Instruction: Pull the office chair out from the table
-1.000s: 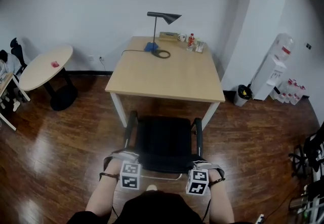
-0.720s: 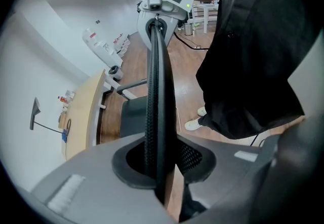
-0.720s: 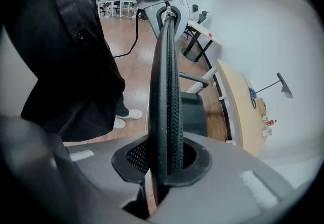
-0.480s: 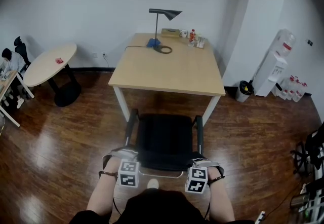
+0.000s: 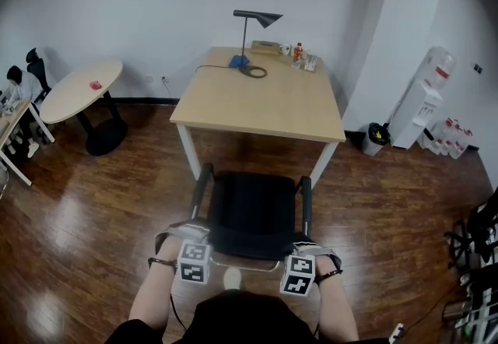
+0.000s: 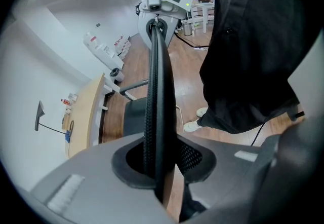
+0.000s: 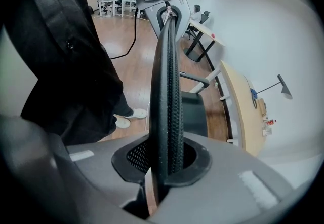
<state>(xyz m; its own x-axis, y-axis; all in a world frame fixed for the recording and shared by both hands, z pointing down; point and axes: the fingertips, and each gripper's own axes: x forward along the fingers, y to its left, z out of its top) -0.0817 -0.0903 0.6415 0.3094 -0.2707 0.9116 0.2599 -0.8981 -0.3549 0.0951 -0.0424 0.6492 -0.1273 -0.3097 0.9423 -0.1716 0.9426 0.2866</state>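
The left gripper [image 6: 159, 164] and the right gripper [image 7: 164, 162] are each nearly closed, clamping the black mesh office chair [image 5: 253, 214] by the thin top edge of its backrest. This paired hold likely keeps the pull straight. The chair sits mid-frame, just below the light wooden counter [image 5: 264, 105]. No writing is legible.

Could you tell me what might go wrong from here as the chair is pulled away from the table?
1. The left tool and right tool pinch only the thin top edge of the backrest; a harder tug could make them slip off.
2. The person's shoe sits just behind the chair, so the frame might catch it.
3. Uneven pulling could swing the chair sideways against a leg of the table.
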